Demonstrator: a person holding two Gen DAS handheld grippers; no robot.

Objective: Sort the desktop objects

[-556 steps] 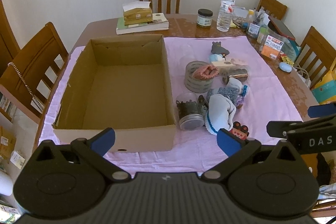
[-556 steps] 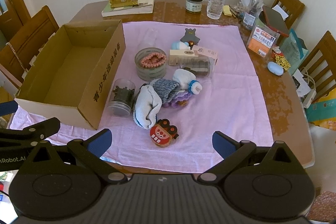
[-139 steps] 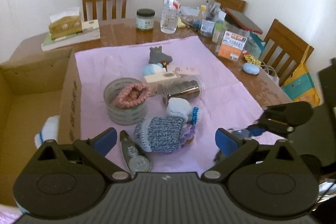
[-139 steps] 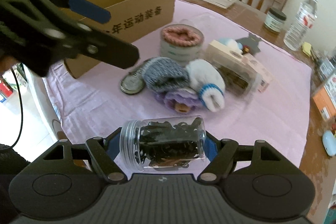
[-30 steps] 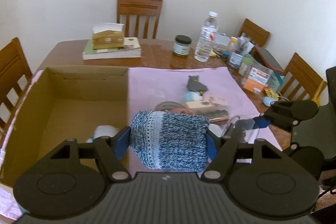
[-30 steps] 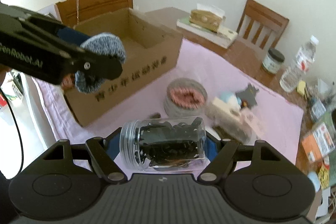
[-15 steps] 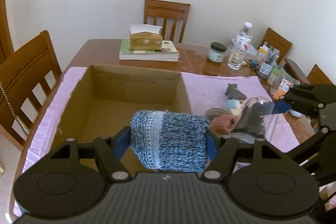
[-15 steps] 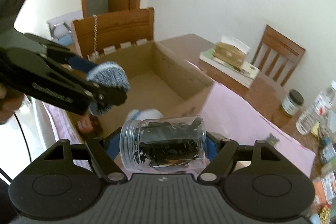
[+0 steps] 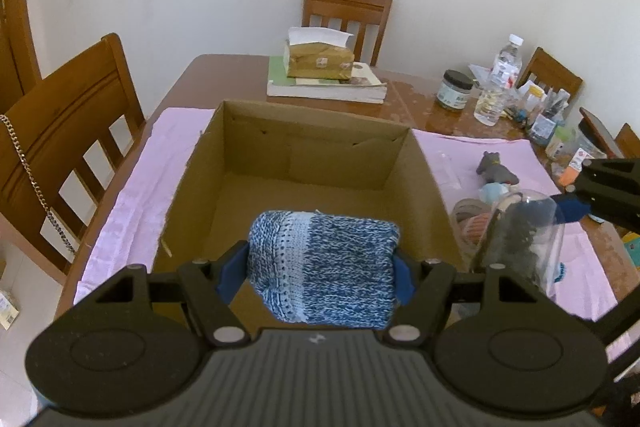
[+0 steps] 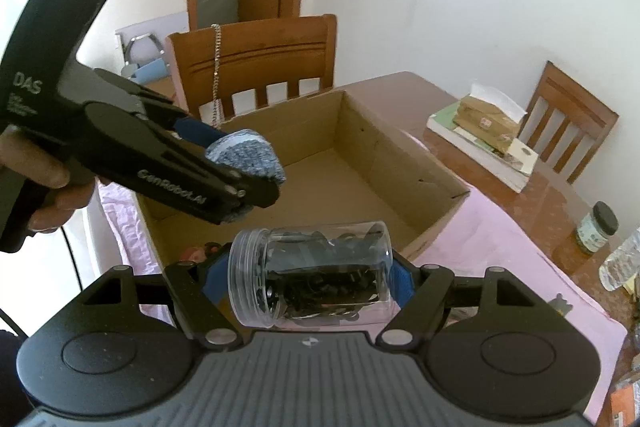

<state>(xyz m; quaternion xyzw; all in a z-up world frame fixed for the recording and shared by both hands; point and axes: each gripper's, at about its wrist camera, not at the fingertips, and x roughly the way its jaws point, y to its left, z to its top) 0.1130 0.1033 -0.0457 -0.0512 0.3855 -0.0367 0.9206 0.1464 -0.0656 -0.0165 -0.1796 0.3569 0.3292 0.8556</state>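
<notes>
**Q:** Knitted wool, was it — what did the left gripper have?

**A:** Yes, a blue-and-white knitted sock, rolled up, with the jaws closed on its two sides. It hung above the near end of the cardboard box, apparently so it could drop straight in.

**Q:** And the right gripper?

**A:** It was clamped across a clear plastic jar of dark small pieces, lying sideways with its threaded mouth to the left. It hovered near the box's near right corner — probably waiting its turn.

**Q:** Was there room in the box?

**A:** Plenty, by my reading. Its floor looked mostly bare and its flaps stood open. From the right wrist view something reddish showed at the near end, partly hidden. The walls were low, but the two grippers were close together, so lowering both at once could make them knock.

**Q:** What remained outside?

**A:** A small grey toy and a round tin lay on the pink cloth, right of the box.
</notes>
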